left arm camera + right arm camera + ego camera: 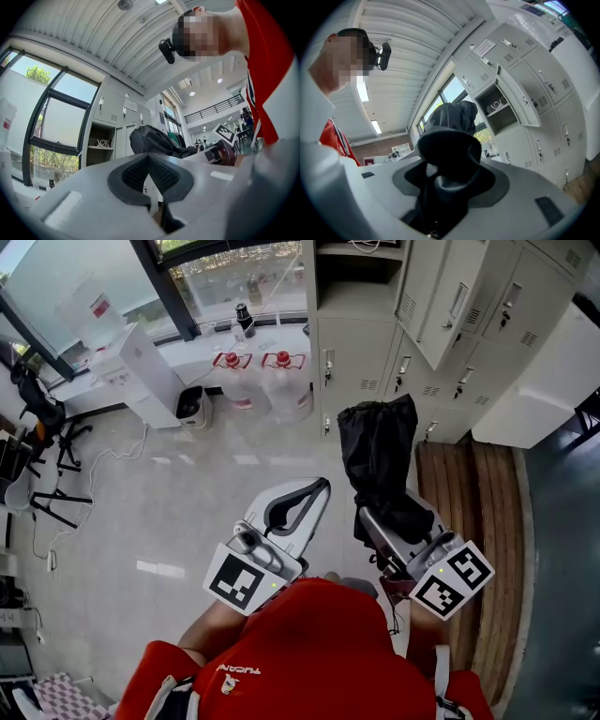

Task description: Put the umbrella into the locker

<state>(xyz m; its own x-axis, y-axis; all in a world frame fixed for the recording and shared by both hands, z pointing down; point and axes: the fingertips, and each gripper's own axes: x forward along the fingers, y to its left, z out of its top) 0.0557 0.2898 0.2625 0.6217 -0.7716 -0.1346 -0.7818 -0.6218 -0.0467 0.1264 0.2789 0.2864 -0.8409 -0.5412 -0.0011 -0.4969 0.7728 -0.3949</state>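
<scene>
My left gripper [317,487] sits at about 8 o'clock of the umbrella, its jaws closed together with nothing between them. My right gripper [380,521] is clamped on the black umbrella [377,456], whose folded cloth stands out of the jaws toward 12 o'clock. The open locker [361,259] is further off at 12 o'clock, well apart from it
</scene>
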